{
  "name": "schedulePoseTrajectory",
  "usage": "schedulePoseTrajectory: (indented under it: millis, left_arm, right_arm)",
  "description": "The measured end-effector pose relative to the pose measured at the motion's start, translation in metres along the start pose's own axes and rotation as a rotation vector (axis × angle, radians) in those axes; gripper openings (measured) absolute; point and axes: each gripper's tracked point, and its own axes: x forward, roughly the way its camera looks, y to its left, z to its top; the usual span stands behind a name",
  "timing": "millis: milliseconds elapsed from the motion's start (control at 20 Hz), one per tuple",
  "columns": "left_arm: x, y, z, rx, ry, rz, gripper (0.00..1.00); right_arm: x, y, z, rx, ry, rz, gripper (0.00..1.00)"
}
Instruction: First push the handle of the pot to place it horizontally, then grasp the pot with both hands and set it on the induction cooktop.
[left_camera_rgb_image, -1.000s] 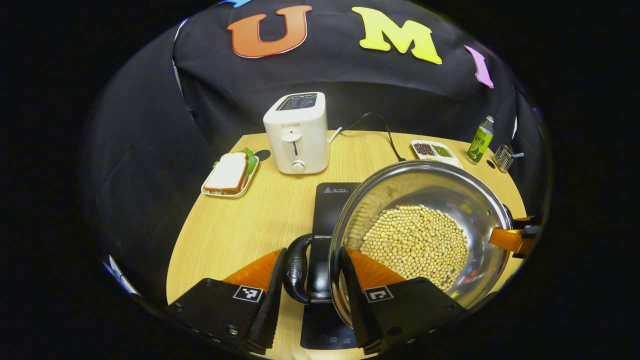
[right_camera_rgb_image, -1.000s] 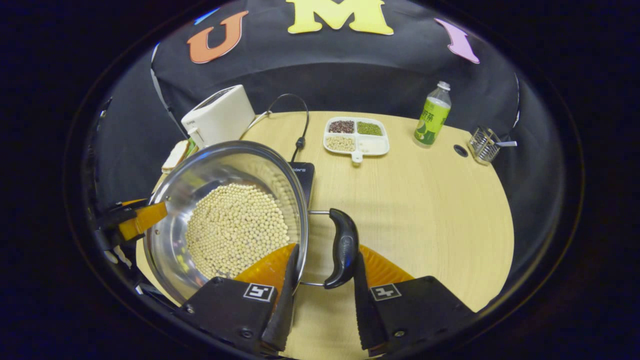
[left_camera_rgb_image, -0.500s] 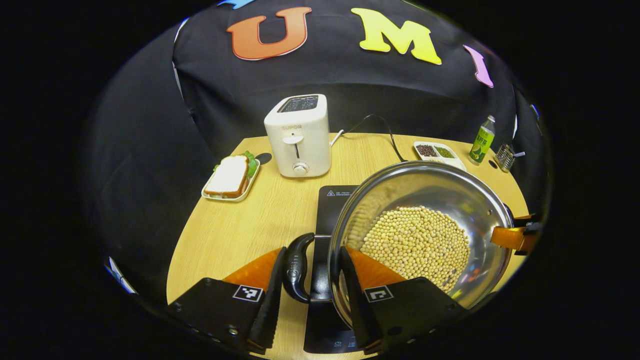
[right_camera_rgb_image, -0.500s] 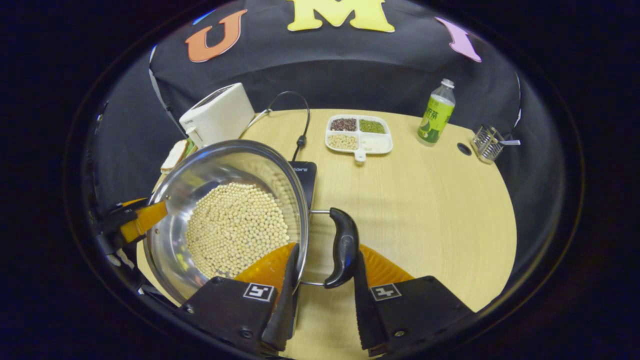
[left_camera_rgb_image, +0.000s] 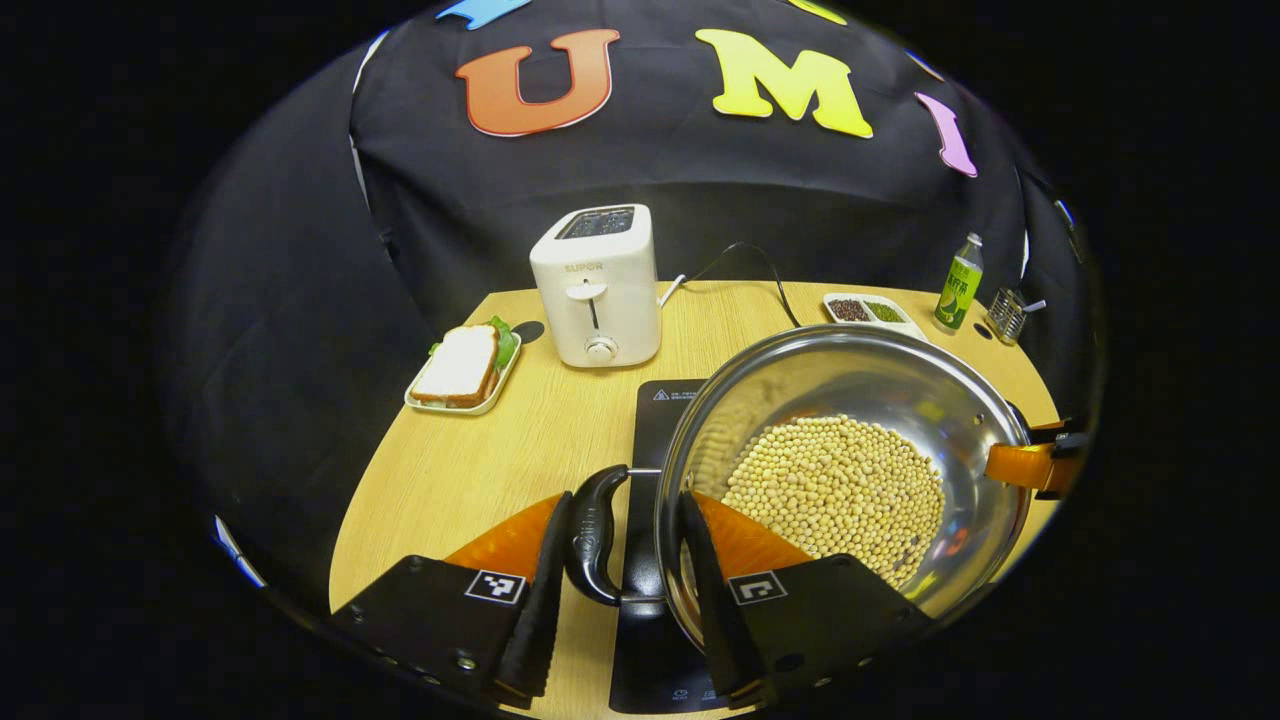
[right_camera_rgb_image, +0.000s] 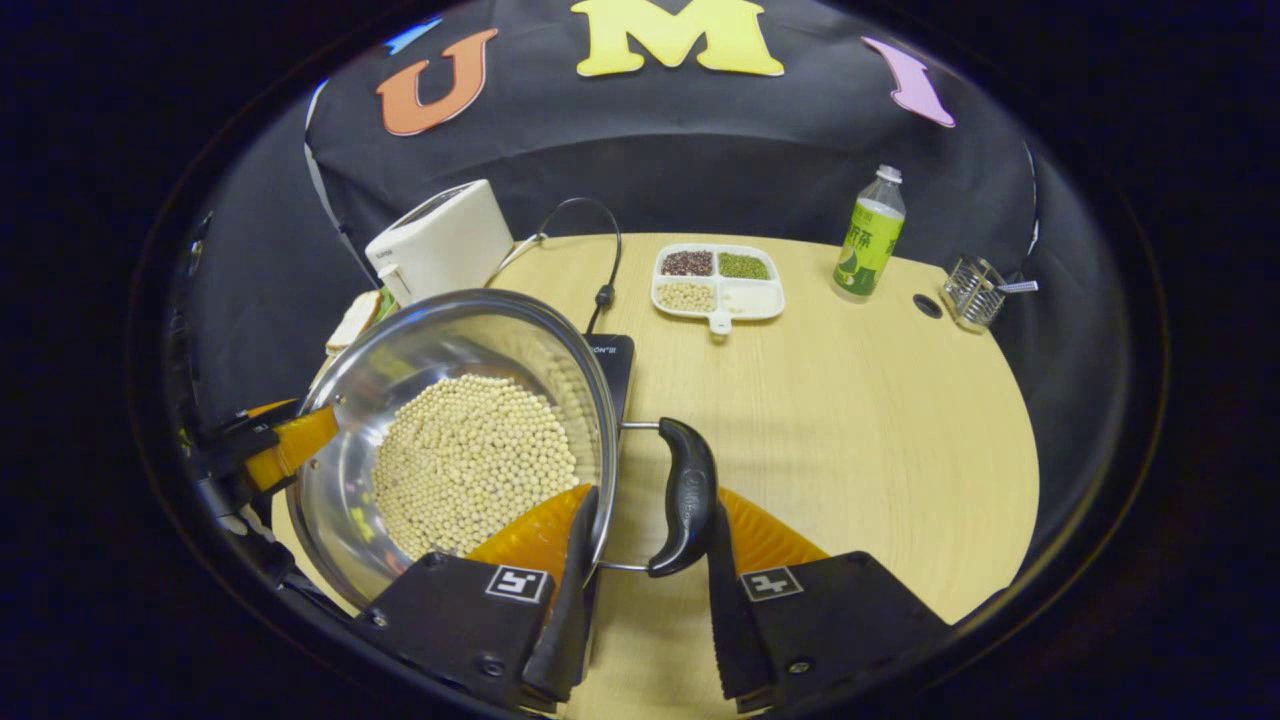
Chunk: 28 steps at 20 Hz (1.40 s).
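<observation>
**Q:** Pot (left_camera_rgb_image: 800, 385) position?
**A:** It sits between the two grippers, over the right part of the cooktop (left_camera_rgb_image: 668, 408). Its steel bowl covers most of the black glass. Whether its base touches the glass or hangs above it cannot be told. Pale beans (left_camera_rgb_image: 835, 490) cover its bottom in an even layer.

**Q:** Left gripper (left_camera_rgb_image: 625, 497) state?
**A:** Its fingers are partly closed across the pot's left handle (left_camera_rgb_image: 595, 535). The outer finger lies against the black grip. The inner finger crosses the rim, over the beans. The grip runs level between them.

**Q:** Right gripper (right_camera_rgb_image: 650, 498) state?
**A:** It mirrors the left, with fingers partly closed across the right handle (right_camera_rgb_image: 685, 495). The outer finger touches the grip and the inner finger lies at the rim. In the right gripper view the left gripper appears at the pot's far side. In the left gripper view the right gripper does the same.

**Q:** Other items on the surface (right_camera_rgb_image: 860, 430)?
**A:** The toaster (left_camera_rgb_image: 597, 285) stands behind the cooktop, with the sandwich (left_camera_rgb_image: 458, 362) on a plate to its left. A cable (right_camera_rgb_image: 603, 250) runs back from the cooktop. The divided tray (right_camera_rgb_image: 717, 278) of grains, the bottle (right_camera_rgb_image: 868, 235) and the wire rack (right_camera_rgb_image: 972, 293) stand along the far right edge, well apart from the pot.
</observation>
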Motion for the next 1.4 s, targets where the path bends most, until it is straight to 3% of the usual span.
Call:
schedulePoseTrajectory:
  millis: [50,550,700,750,850,1400]
  left_arm:
    - [0.002,-0.001,0.0,0.002,-0.01,-0.002,0.59]
    - [0.004,-0.001,0.002,0.033,-0.008,-0.017,0.61]
    - [0.005,-0.004,0.008,0.043,-0.051,-0.063,0.65]
    - [0.002,0.001,0.009,0.04,-0.06,-0.056,0.68]
    - [-0.001,0.012,0.015,0.039,-0.092,-0.023,0.98]
    - [-0.052,0.011,0.044,0.046,-0.205,0.028,0.97]
  right_arm:
    - [0.0,0.0,0.0,0.006,-0.004,-0.001,0.55]
    - [-0.002,0.0,-0.003,0.021,-0.011,-0.019,0.58]
    - [-0.002,-0.001,-0.002,-0.002,-0.018,-0.009,0.63]
    - [-0.004,-0.002,-0.002,0.0,-0.025,-0.007,0.7]
    - [-0.008,-0.004,0.009,0.001,-0.09,-0.015,0.77]
    - [-0.053,0.0,0.036,-0.155,-0.266,0.0,0.76]
